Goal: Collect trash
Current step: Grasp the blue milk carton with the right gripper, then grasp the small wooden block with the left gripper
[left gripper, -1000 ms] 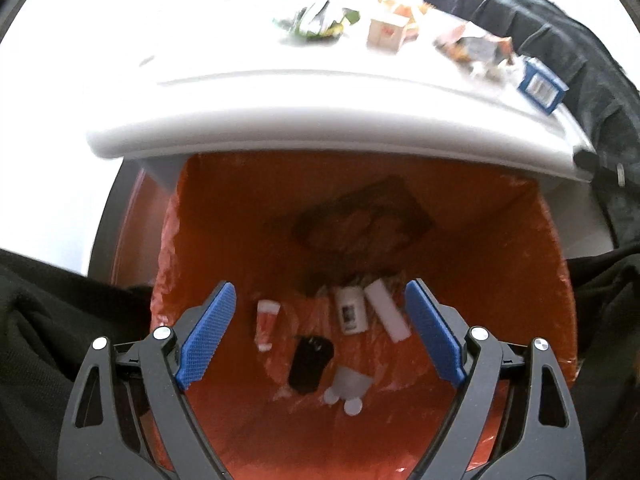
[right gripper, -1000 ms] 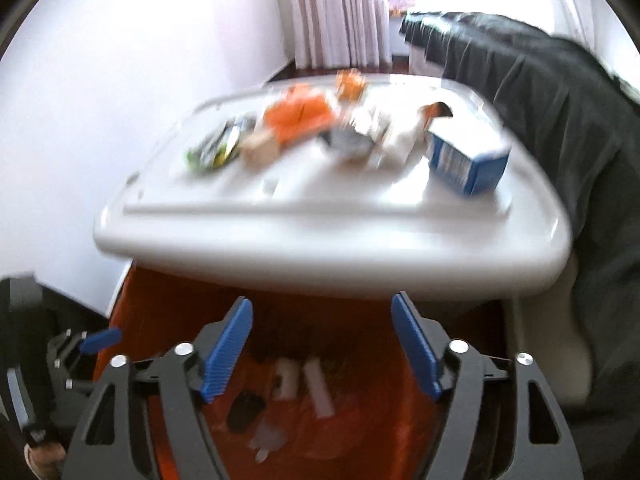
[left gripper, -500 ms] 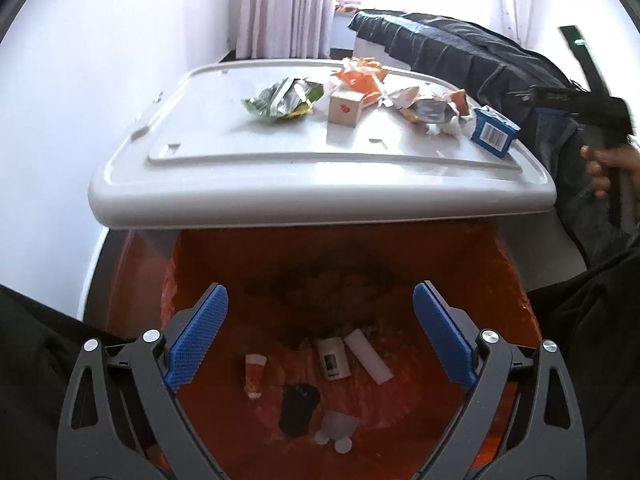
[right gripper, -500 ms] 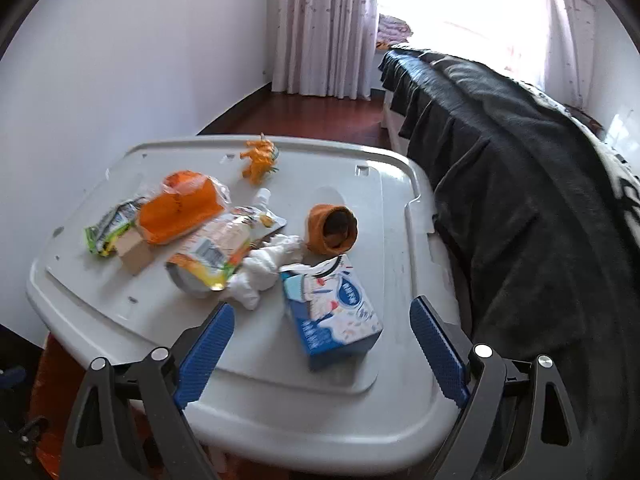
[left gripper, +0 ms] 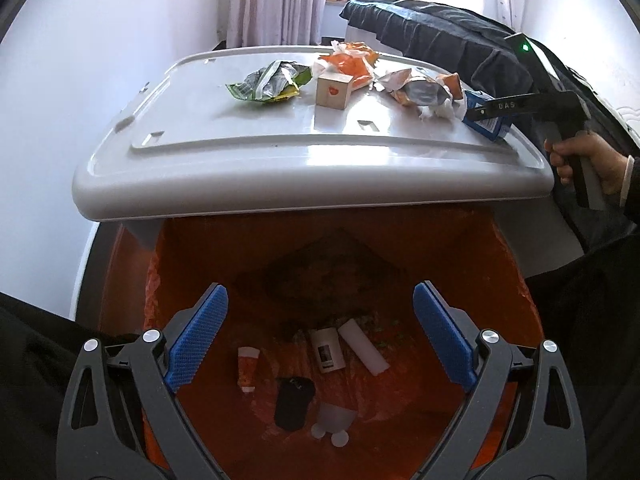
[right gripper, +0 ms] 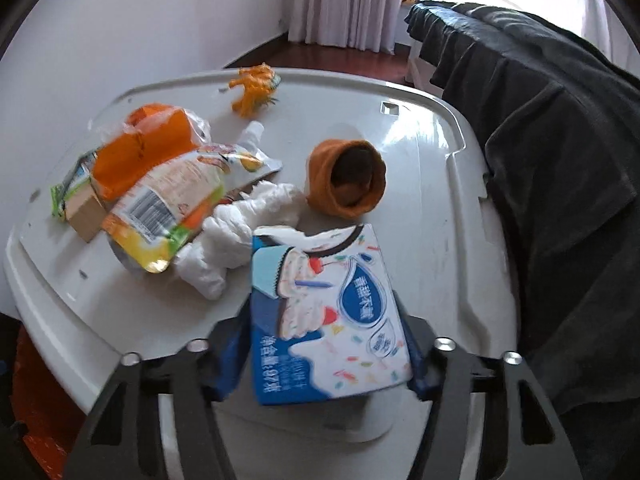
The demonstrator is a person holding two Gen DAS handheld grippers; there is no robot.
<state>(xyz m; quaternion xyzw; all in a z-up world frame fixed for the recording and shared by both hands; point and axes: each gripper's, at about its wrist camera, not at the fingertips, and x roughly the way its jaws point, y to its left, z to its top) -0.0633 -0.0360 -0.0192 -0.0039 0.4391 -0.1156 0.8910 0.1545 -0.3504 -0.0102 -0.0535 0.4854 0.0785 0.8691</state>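
The right gripper is pinching the blue carton at the near edge of the white lid; the soft, torn box may be buckling and slipping. The left gripper, fingers spread, is hanging empty over the orange bin.

Bin mouth is wide open under the left gripper. The lid is crowded left with wrappers; bare strip along the right.
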